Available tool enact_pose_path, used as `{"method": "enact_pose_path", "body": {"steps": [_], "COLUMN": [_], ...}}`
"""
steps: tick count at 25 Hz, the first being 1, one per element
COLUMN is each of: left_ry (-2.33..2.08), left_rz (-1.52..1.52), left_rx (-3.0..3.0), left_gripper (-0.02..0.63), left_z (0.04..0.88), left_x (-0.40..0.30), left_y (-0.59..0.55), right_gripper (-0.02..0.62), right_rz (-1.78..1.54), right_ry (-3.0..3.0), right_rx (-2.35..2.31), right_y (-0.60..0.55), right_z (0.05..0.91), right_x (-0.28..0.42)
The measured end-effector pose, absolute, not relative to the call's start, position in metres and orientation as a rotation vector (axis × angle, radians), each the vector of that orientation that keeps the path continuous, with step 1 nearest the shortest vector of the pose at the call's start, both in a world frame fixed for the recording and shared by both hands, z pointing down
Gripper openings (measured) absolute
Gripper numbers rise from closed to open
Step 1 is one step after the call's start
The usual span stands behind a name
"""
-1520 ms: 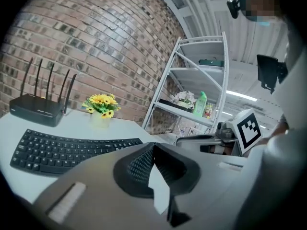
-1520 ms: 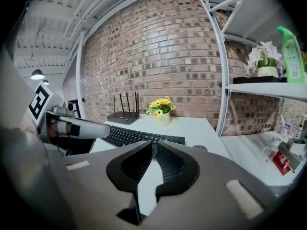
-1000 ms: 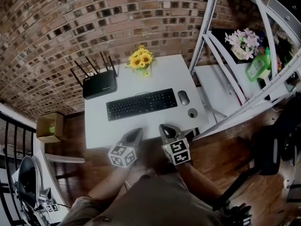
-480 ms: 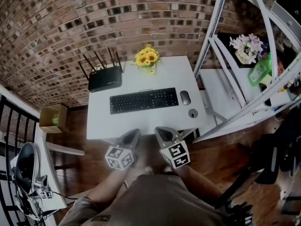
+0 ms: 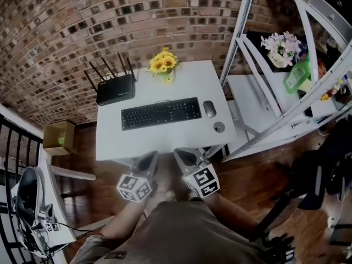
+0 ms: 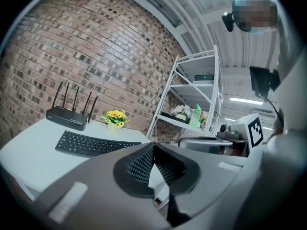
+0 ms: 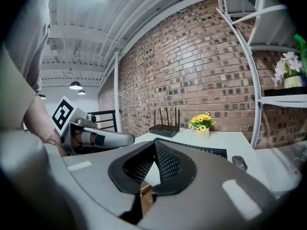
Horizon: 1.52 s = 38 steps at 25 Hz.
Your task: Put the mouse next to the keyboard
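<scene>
**Item: mouse (image 5: 209, 109).** Dark and oval. It lies on the white table (image 5: 159, 142), right of centre in the head view, just beside the right end of the keyboard (image 5: 160, 113) but not touching it.

**Nearby items.**
- Small round disc (image 5: 219, 127), below and right of the mouse, near the table's lower right corner.
- Router (image 5: 116, 88), upper left of the table.
- Flowers (image 5: 163, 65), at the table's top edge.
- Shelf rack (image 5: 258, 65), filling the right of the frame.

**Left gripper (image 5: 149, 158).** Lower centre of the head view, off the table's near edge. Its jaws are pressed together at the tips, with nothing between them and nothing touched.

**Right gripper (image 5: 184, 155).** Just right of the left one, also short of the table. Its jaws are likewise closed tip to tip and empty.

**Step in hand (judged).** Approach, with no contact made yet. The mouse seems to sit close to its goal already, so any move should be small.

**Handling notes.**
- The right gripper is the nearer one for the job.
- Spread the jaws before coming down.
- Straddle the mouse across its narrow sides.
- Come in from above to stay clear of the keyboard's end and the round disc.
- Grip lightly: the rounded shell may slip out.
- Set it down parallel to the keyboard.
</scene>
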State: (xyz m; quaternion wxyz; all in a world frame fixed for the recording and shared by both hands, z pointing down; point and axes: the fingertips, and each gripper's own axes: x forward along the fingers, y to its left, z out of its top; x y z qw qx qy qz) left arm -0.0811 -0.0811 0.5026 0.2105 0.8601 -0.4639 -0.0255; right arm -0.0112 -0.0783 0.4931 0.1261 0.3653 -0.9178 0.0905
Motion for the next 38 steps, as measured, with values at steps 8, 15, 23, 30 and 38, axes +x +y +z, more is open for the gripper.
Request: {"method": "enact_pose_path", "body": {"steps": [8, 15, 23, 30, 38], "left_ry": [-1.270, -1.264, -1.259, -1.252, -1.245], "left_rz": [-0.078, -0.059, -0.044, -0.037, -0.024], "left_rx": [2.395, 2.401, 2.400, 2.403, 2.409], "left_gripper": [0.002, 0.002, 0.002, 0.002, 0.002], "left_z": [0.502, 0.505, 0.508, 0.508, 0.509], "left_x": [-0.070, -0.067, -0.068, -0.068, -0.069], "left_y": [-0.083, -0.085, -0.087, -0.088, -0.088], "right_gripper": [0.014, 0.014, 0.014, 0.012, 0.014], "right_rz": [0.266, 0.267, 0.270, 0.271, 0.277], "right_ry": [-2.694, -2.696, -2.699, -2.692, -2.681], "right_rx": [1.045, 1.050, 1.053, 1.064, 1.081], "right_y": [-0.076, -0.081, -0.084, -0.085, -0.085], "right_z": [0.492, 0.492, 0.492, 0.493, 0.497], "right_x": [-0.007, -0.005, -0.007, -0.004, -0.003]}}
